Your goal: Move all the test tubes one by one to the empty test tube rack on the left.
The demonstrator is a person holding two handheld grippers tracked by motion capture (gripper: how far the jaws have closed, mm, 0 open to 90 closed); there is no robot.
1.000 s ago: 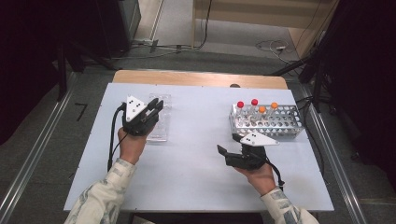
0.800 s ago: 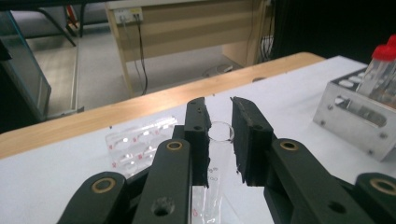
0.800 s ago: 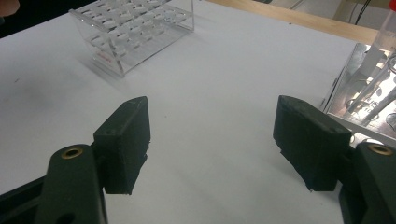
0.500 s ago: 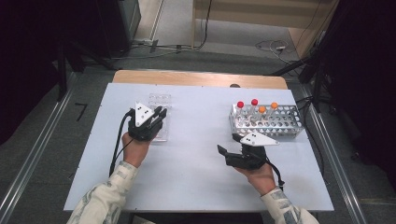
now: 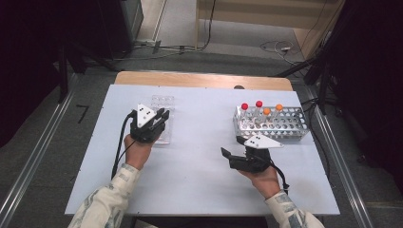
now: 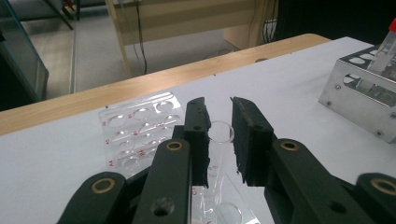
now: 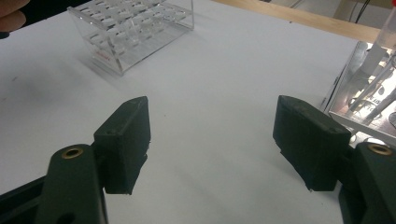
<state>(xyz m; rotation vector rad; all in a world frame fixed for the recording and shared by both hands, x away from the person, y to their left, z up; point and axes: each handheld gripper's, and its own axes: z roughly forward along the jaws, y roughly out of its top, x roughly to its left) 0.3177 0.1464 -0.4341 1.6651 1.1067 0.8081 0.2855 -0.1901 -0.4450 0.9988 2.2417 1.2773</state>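
Left tool [image 6: 219, 140]: jaws clamped on clear glass test tube [image 6: 218, 140], over clear acrylic rack [image 6: 140, 128] on the desk.
Right tool [image 7: 212, 140]: jaws apart, idle.
Risk: if you tilt, the tube jams or slips.

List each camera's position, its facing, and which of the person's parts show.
High view: above the table, looking down; forearms, both hands.
Left gripper view: on the left gripper, facing the clear rack; fingers clamp a glass tube.
Right gripper view: on the right gripper, fingers apart, facing across the table.
Shared: metal rack.
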